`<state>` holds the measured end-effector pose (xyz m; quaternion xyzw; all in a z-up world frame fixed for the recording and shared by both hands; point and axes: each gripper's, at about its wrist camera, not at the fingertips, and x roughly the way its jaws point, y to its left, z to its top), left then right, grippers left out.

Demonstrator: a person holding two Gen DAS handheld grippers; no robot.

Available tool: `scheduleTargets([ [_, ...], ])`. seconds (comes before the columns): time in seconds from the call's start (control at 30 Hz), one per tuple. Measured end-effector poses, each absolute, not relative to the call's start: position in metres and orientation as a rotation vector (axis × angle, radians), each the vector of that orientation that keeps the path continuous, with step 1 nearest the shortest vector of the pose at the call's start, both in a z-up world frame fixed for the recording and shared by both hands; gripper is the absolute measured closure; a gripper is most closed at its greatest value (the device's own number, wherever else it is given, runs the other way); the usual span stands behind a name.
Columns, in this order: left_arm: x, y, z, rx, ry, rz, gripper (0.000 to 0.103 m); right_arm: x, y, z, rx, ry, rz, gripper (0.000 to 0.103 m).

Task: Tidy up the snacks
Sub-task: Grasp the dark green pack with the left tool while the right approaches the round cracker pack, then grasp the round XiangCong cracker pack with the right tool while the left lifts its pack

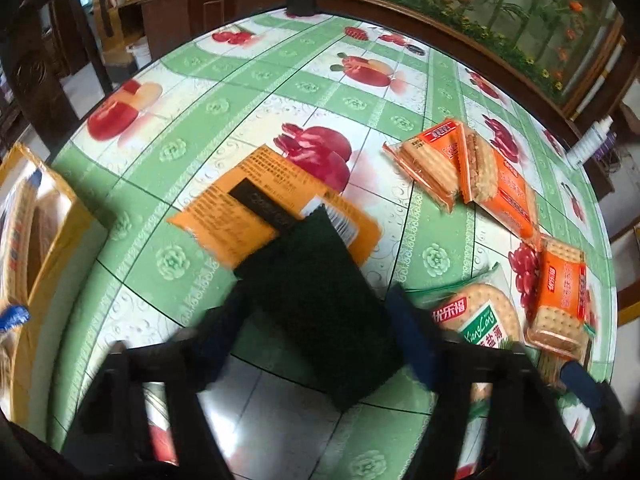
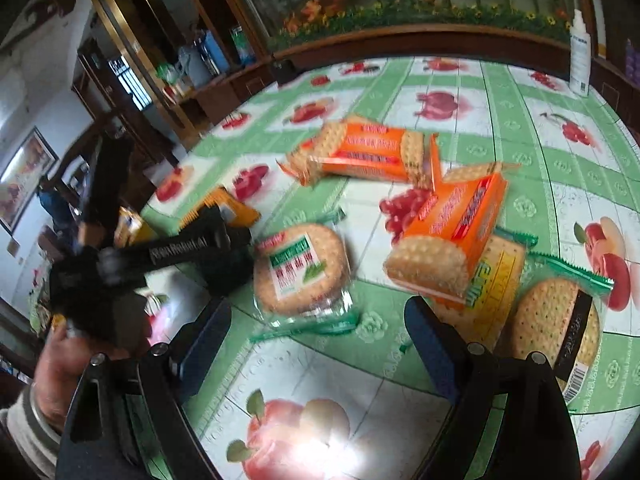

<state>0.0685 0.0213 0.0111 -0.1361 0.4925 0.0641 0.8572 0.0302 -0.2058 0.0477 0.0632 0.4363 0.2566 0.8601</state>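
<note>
From the left wrist view, the left gripper [image 1: 316, 320] points steeply down at the tabletop [image 1: 248, 92]. A dark flat pack [image 1: 320, 288] sits between its two blue pads [image 1: 412, 332]. The pads seem to press on both sides of it, so I think the gripper is closed on the pack, but the picture is blurry there. The pack's long side runs straight ahead from the gripper. Its far end lies over a yellow-orange packet [image 1: 248, 196] on the tabletop. A yellow box [image 1: 52, 248] stands far off to the gripper's left, at the edge of the tabletop. If the pack is meant to go in there, the hand has to lift it and swing it left. More snacks lie to the gripper's right: a round cracker pack [image 1: 480, 312] and orange cracker packs [image 1: 460, 164].

From the right wrist view, the right gripper [image 2: 318, 332] is open and holds nothing. It tips down toward the tabletop. The round cracker pack [image 2: 300, 272] lies just ahead of it, a little to its left. An orange cracker pack [image 2: 452, 232] rests ahead on the right, on top of other snacks. Far to the left, a person's hand [image 2: 68, 360] holds the left gripper [image 2: 192, 248]. The left hand is much nearer the box.
</note>
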Motion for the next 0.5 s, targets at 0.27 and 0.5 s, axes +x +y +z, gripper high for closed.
scheduleTargets([
  [0.27, 0.050, 0.034, 0.013, -0.309, 1.071, -0.012, 0.067, 0.037, -0.187, 0.037, 0.031, 0.959, 0.486, 0.015],
  [0.5, 0.027, 0.044, 0.016, -0.281, 1.090, -0.091, 0.082, 0.040, -0.173, 0.036, 0.008, 0.971, 0.482, 0.015],
])
